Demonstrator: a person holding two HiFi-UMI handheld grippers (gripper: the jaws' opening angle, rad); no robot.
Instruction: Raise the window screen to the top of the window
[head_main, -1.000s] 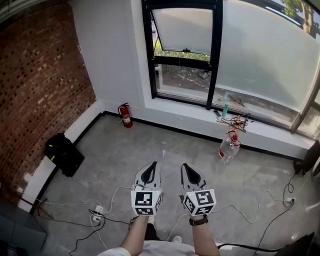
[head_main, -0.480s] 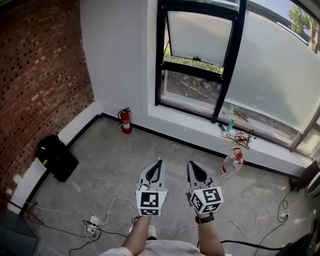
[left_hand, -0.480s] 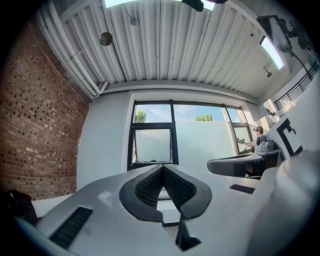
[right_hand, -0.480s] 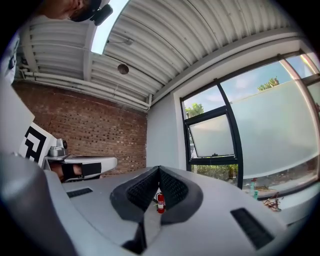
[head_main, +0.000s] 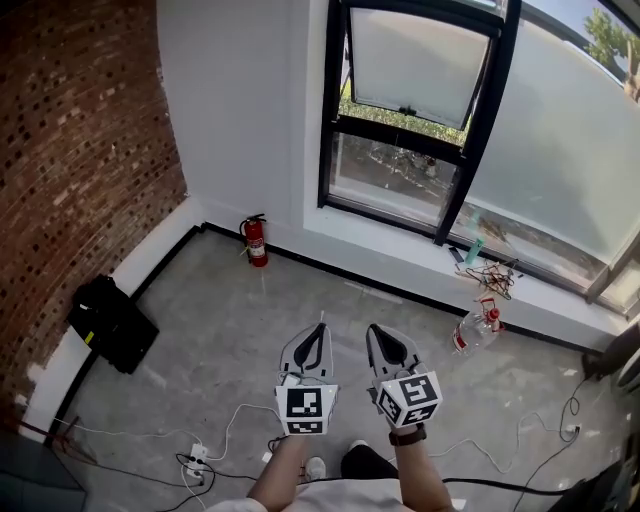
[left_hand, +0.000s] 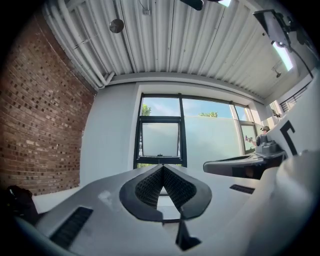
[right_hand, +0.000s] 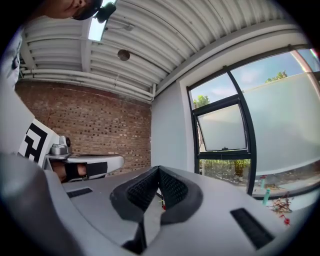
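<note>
Ahead, in far wall: window (head_main: 415, 130), over sill (head_main: 380, 232). To left: brick wall (head_main: 80, 150). On floor (head_main: 230, 330), against far wall, below window's left edge: extinguisher (head_main: 257, 240). Nearer, against brick wall: bag (head_main: 110, 322). On sill, right of window: small bottle (head_main: 474, 250), with cables (head_main: 493, 273) just beside. On floor below those: big bottle (head_main: 476, 330). Nearest, side by side, well short of window: left gripper (head_main: 318, 326) and right gripper (head_main: 371, 328). Left of those, on floor: power strip (head_main: 193, 458).

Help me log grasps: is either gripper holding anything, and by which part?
Nothing is held: the left gripper and the right gripper are both shut and empty.
</note>
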